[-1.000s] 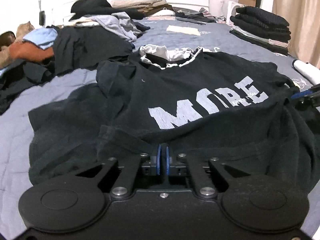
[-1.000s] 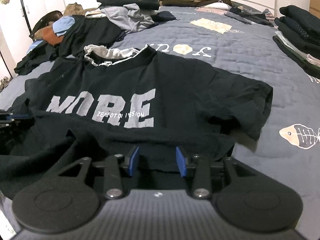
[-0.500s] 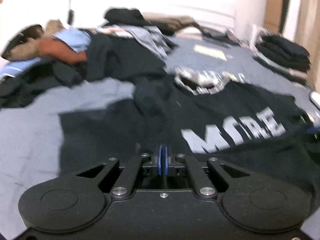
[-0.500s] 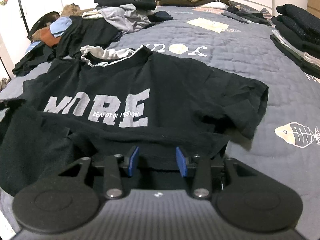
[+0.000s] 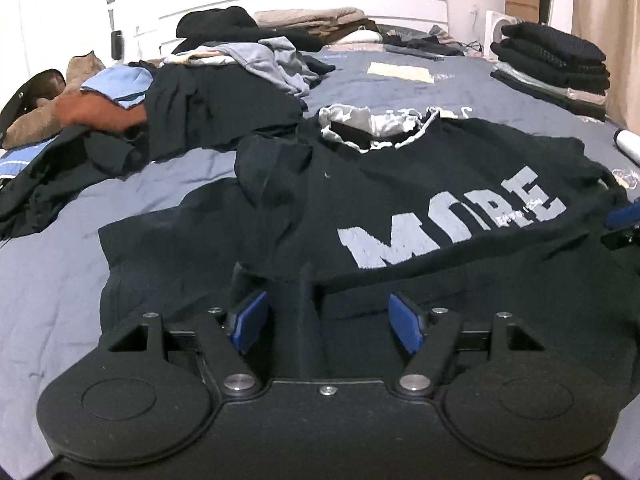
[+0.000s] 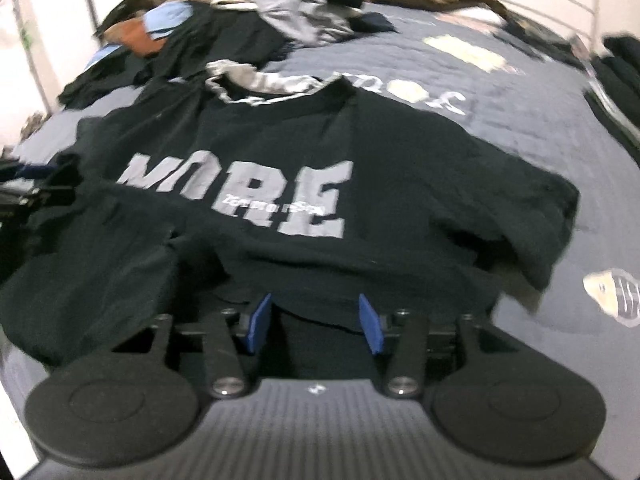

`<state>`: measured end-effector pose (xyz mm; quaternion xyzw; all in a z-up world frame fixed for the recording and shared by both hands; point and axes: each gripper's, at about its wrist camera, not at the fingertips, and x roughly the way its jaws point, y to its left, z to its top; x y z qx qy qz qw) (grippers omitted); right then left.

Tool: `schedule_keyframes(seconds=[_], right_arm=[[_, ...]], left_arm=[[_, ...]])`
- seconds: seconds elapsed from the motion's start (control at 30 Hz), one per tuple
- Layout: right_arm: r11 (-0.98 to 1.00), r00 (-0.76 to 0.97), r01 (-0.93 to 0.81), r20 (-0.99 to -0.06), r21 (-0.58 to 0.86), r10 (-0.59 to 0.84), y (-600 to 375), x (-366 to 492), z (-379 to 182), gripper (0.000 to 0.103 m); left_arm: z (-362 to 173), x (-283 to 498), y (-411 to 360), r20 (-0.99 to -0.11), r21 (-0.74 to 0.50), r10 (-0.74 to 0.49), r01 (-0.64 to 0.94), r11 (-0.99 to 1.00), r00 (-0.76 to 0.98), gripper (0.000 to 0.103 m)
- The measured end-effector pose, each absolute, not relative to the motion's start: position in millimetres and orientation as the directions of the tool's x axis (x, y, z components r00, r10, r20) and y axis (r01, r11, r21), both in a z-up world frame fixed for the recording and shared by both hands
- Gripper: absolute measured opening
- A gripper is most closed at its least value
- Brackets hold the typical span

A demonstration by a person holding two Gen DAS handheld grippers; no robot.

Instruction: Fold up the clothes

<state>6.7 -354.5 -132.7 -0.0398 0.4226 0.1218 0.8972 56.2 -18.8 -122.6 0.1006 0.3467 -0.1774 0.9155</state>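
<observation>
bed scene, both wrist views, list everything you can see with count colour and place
t-shirt: one, black with grey MORE print, spread front-up mid-bed, near hem bunched
bedspread: one, grey-blue with fish and letter prints, under everything
loose clothes heap: one heap, black, grey, light blue and orange, far left
folded stack: one, mostly black, far right edge
tan folded pile: one, by the white headboard
left gripper: one, black with blue fingers, jaws opening, a ridge of shirt fabric between them untouched
right gripper: one, black with blue fingers, jaws opening, over the shirt hem
</observation>
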Motion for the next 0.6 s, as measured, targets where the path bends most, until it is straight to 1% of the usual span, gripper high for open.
schedule_keyframes(seconds=[0.03, 0.2, 0.4, 0.6], right_arm=[[0.964, 0.617, -0.264, -0.766, 0.016, 0.182, -351.4, 6.7, -133.8, 0.051], [0.945, 0.615, -0.317, -0.776, -0.080, 0.141, -338.3, 6.1, -144.2, 0.052], [0.904, 0.615, -0.405, -0.772, -0.136, 0.159, -331.3, -0.7, -141.4, 0.052], [0.887, 0.631, -0.426, -0.761, -0.177, 0.152, -328.4, -2.6, -145.6, 0.051]], left_arm=[[-122.6, 56.3, -18.9, -0.670, 0.060, -0.255, 0.393, 0.918, 0.697, 0.066], [-120.7, 55.8, -19.1, -0.669, 0.051, -0.261, 0.393, 0.918, 0.696, 0.067], [-120.6, 55.8, -19.5, -0.673, 0.047, -0.262, 0.393, 0.918, 0.692, 0.069], [-120.6, 54.9, -20.2, -0.673, 0.047, -0.262, 0.393, 0.918, 0.692, 0.073]])
